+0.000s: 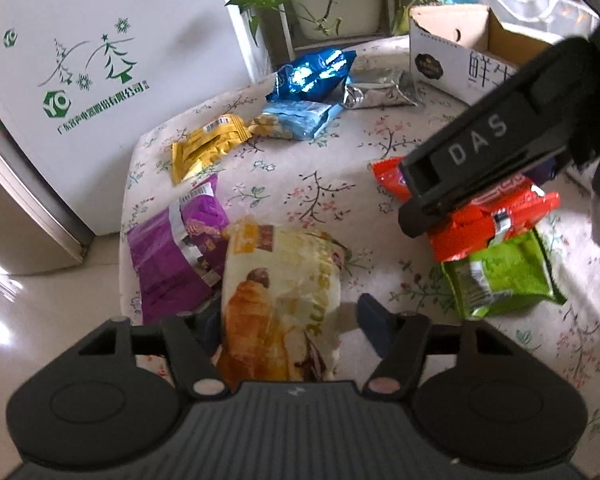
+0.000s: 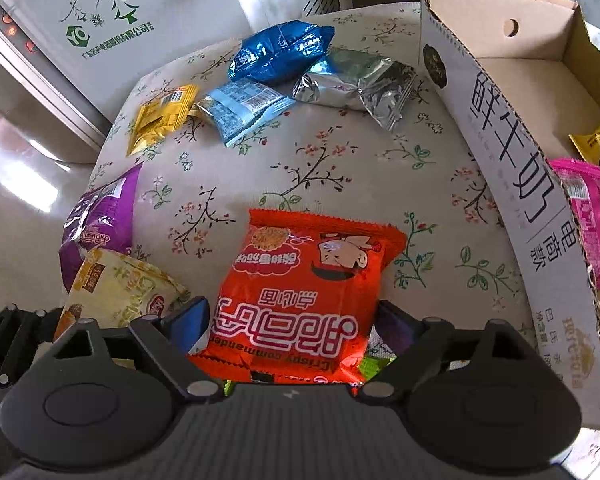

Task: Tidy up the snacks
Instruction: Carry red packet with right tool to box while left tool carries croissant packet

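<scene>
Closest to the left wrist camera, the left gripper [image 1: 288, 320] straddles a croissant packet [image 1: 280, 292]. Its jaws are parted; the right finger [image 1: 374, 328] stands clear of the packet's edge with a strip of cloth showing between, while the left finger is mostly hidden behind the wrapper. The packet lies on the near edge of the floral tablecloth [image 2: 340, 152], overlapping a purple packet [image 1: 172, 252] on its left.

The right gripper [image 2: 292, 320] is set wide on either side of a red packet [image 2: 300, 280], a finger just beside each long edge (whether the pads actually press on it I cannot tell). The red packet lies near the middle of the table's front, partly on top of a green packet [image 1: 504, 276].

Further back lie a yellow packet [image 1: 204, 144], a light blue packet [image 1: 296, 118] touching it, a dark blue packet [image 1: 316, 74] behind that, and a silver packet [image 1: 380, 92] beside the blue ones.

At the right of the table stands an open cardboard box [image 2: 500, 152] with a pink packet [image 2: 592, 216] and a second yellow packet [image 2: 596, 140] inside it. A white appliance [image 1: 100, 60] with green printed trees stands off the table's left.
</scene>
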The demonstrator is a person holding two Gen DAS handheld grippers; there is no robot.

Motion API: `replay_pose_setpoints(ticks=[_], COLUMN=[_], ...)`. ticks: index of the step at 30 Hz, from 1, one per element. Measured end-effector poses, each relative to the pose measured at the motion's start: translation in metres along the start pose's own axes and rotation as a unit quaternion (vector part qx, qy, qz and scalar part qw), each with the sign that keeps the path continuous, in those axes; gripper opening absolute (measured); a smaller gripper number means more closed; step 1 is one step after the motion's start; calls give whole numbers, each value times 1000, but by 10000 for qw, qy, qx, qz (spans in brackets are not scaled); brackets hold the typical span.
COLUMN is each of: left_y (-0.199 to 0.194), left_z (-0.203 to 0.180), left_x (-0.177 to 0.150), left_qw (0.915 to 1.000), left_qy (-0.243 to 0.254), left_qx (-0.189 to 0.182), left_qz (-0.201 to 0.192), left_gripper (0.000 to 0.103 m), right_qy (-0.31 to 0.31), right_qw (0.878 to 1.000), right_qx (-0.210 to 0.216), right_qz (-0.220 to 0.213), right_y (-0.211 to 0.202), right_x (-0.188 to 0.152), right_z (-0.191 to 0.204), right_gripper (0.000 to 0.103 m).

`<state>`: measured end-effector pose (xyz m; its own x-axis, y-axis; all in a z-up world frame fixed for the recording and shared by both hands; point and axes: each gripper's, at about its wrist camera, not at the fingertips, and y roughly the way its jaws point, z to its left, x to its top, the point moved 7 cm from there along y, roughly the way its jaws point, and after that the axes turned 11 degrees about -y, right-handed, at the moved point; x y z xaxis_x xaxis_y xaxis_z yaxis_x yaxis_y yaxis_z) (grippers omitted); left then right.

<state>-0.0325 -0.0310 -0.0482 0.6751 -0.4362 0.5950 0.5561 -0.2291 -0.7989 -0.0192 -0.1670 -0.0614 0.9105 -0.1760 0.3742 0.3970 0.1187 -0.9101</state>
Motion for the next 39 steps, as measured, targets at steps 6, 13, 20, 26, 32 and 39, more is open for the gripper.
replay_pose_setpoints(ticks=[6,13,20,26,32,39], left_y=[-1,-4,-16,-27,-37,-48], left_z=[1,6,4,3,0,-4], left_x=[1,0,2,3,10,30], left_qw=[9999,9978,9958,9927,9894,9832], left_qy=[-148,-601,-841,-1120,-1355,-1706], left_qx=[-52,-268,-361,-417,-466,-547], left_qz=[15,87,-67,-150,-236,-348], left_gripper=[51,49,49,49,49,49], right_qy=[42,69,103,82,-70,-95], right_qw=[10000,9998,9993,9985,9969,9936], right_qx=[-19,30,128,233,253,190], right_qz=[-71,-161,-338,-489,-747,-1108], right_y=[-3,-7,-17,-30,-48,-78], right_x=[0,0,1,3,6,14], right_z=[-5,-8,-8,-8,-6,-19], right_gripper=[82,73,73,73,73,73])
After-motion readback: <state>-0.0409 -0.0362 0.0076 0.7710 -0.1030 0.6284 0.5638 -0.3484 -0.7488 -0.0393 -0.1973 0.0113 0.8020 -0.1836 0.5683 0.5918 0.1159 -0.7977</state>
